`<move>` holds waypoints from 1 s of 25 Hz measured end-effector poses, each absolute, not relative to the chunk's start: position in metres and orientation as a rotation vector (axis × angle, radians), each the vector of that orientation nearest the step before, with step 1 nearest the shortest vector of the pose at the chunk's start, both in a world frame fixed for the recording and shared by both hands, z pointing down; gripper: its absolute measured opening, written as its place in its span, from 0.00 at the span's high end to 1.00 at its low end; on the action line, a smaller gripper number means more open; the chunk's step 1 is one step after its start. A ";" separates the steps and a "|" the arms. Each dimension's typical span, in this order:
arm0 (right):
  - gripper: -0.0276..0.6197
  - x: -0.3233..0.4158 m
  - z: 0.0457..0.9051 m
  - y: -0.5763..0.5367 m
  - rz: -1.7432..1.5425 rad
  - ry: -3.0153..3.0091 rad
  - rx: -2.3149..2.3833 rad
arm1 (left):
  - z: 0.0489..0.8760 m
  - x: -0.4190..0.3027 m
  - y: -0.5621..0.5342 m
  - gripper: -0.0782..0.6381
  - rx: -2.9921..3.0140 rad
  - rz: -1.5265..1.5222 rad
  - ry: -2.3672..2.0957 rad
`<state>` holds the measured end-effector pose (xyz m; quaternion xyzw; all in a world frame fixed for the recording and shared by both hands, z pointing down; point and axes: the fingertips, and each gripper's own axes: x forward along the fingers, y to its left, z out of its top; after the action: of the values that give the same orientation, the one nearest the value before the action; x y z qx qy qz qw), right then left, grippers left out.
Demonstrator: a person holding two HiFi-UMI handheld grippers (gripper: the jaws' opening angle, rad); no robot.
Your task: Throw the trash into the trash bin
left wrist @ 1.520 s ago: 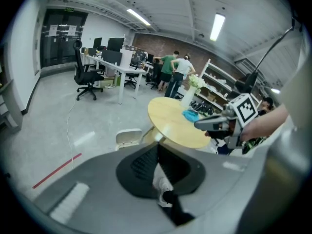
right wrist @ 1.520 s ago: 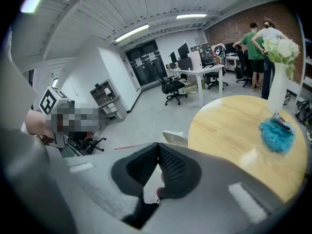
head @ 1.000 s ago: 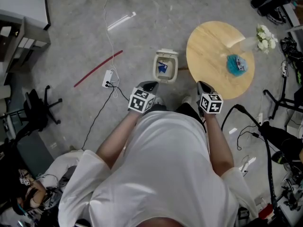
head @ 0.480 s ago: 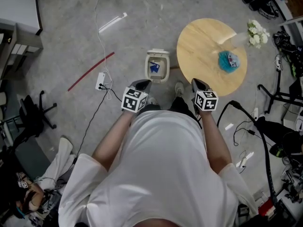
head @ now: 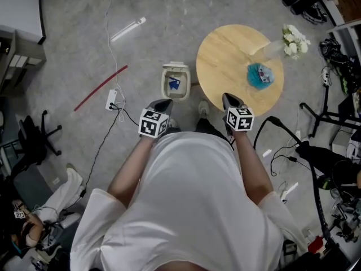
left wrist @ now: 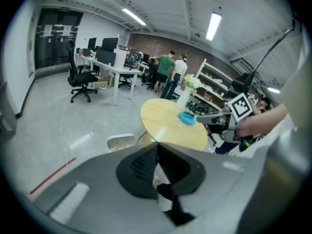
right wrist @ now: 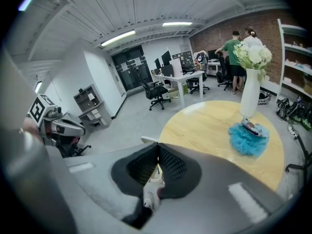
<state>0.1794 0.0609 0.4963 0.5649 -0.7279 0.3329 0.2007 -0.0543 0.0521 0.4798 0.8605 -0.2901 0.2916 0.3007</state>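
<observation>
A small white trash bin (head: 175, 82) stands open on the grey floor, with something blue inside it. Right of it is a round wooden table (head: 225, 55) carrying a crumpled blue piece of trash (head: 259, 75) and a vase of white flowers (head: 290, 41). My left gripper (head: 162, 105) hangs just below the bin, shut and empty. My right gripper (head: 228, 99) is at the table's near edge, shut, with nothing in it. In the right gripper view the blue trash (right wrist: 248, 138) lies ahead across the table (right wrist: 204, 128), beyond the shut right gripper (right wrist: 158, 147). The left gripper view shows the bin (left wrist: 122, 141) past the shut left gripper (left wrist: 157, 146).
A power strip (head: 111, 99) with a white cable and a red strip (head: 100, 88) lie on the floor left of the bin. A black office chair (head: 31, 137) is at the left. Black cables and stands (head: 316, 151) crowd the right. People (left wrist: 168, 72) stand at far desks.
Both grippers have moved a little with the person, still shut. The bin and the table now sit further left in the head view.
</observation>
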 end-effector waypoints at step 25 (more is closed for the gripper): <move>0.90 0.330 0.520 0.047 0.932 -1.880 1.661 | 0.491 -0.013 0.055 0.88 2.164 0.797 -0.888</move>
<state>0.3303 0.0471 0.5199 0.6040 -0.6836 0.3387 0.2306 -0.0131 0.0552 0.4905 0.8270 -0.3392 0.3047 0.3289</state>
